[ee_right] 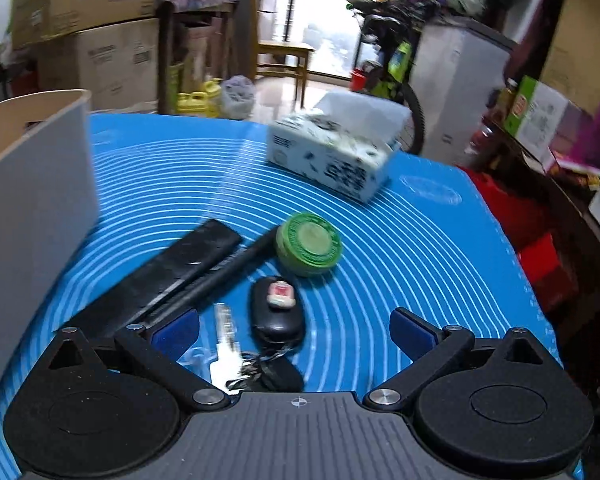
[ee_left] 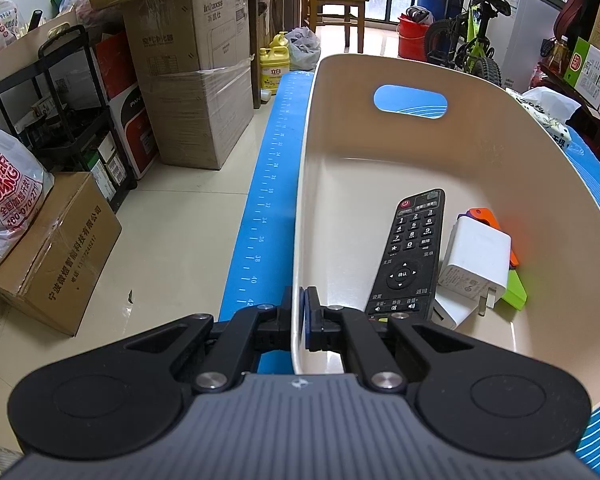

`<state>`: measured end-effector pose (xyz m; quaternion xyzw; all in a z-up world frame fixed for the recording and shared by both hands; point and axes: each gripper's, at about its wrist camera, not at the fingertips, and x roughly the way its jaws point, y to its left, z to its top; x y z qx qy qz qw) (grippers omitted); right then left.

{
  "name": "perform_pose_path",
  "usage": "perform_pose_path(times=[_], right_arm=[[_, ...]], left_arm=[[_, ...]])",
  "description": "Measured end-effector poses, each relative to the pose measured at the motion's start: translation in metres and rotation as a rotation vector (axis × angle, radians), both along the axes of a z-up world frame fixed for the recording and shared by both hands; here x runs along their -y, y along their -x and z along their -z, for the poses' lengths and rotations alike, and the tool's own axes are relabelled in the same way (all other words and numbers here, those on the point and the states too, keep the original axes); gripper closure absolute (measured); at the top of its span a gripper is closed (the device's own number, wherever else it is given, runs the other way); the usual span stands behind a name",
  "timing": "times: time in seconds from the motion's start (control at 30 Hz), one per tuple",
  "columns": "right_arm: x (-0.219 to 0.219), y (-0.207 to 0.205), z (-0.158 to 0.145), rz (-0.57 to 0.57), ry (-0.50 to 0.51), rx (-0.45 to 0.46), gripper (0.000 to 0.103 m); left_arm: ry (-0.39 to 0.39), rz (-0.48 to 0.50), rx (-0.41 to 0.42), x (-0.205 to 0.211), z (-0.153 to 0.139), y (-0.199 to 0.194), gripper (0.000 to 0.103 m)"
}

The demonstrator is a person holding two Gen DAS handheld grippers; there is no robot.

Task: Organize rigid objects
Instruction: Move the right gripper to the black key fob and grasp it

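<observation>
the left claw is clamped on the near wall of the cream bin — one finger outside, one inside. just past it in the bin lies a black remote, keypad up, with a white charger touching its right side; an orange piece and a green piece poke out from behind and under the charger. the bin stands on the blue mat that covers the surface.

the right claw hangs wide, holding nothing, low over the mat. between its fingers lie a key and a black fob on a ring, blurred. beyond them a second remote and a black pen lie side by side, the pen's far end near a green round tin. further back sits a tissue box — well apart from the rest. the bin's wall rises at the left edge of this view.
</observation>
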<state>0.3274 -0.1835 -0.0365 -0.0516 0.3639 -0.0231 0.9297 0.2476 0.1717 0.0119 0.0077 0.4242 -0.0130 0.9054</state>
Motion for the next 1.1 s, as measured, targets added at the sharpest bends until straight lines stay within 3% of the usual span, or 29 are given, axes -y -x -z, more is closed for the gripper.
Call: perform_pose_path(times=[0.2, 0.43, 0.5, 0.57, 0.63, 0.83, 1.1], right_arm=[[0.012, -0.013, 0.012, 0.046, -0.026, -0.001, 0.013], [0.000, -0.018, 0.022, 0.033, 0.023, 0.007, 0.017], [-0.001, -0.016, 0.022, 0.027, 0.004, 0.011, 0.025], [-0.001, -0.013, 0.021, 0.001, -0.034, 0.013, 0.047], [-0.005, -0.011, 0.020, -0.032, -0.059, 0.008, 0.061], [-0.011, -0.008, 0.018, 0.000, -0.058, 0.013, 0.061], [-0.014, 0.011, -0.001, 0.007, -0.052, 0.106, 0.061]], left_arm=[[-0.006, -0.002, 0.000, -0.005, -0.001, 0.000, 0.096], [-0.006, -0.002, 0.000, -0.004, -0.001, 0.000, 0.096], [-0.007, -0.002, 0.000, -0.004, -0.001, 0.000, 0.096], [-0.007, -0.002, 0.000, -0.005, -0.001, 0.000, 0.095], [-0.006, -0.002, 0.000, -0.004, -0.001, 0.000, 0.095], [-0.007, -0.002, 0.000, -0.004, -0.001, 0.000, 0.095], [-0.007, -0.002, 0.000, -0.004, -0.001, 0.000, 0.095]])
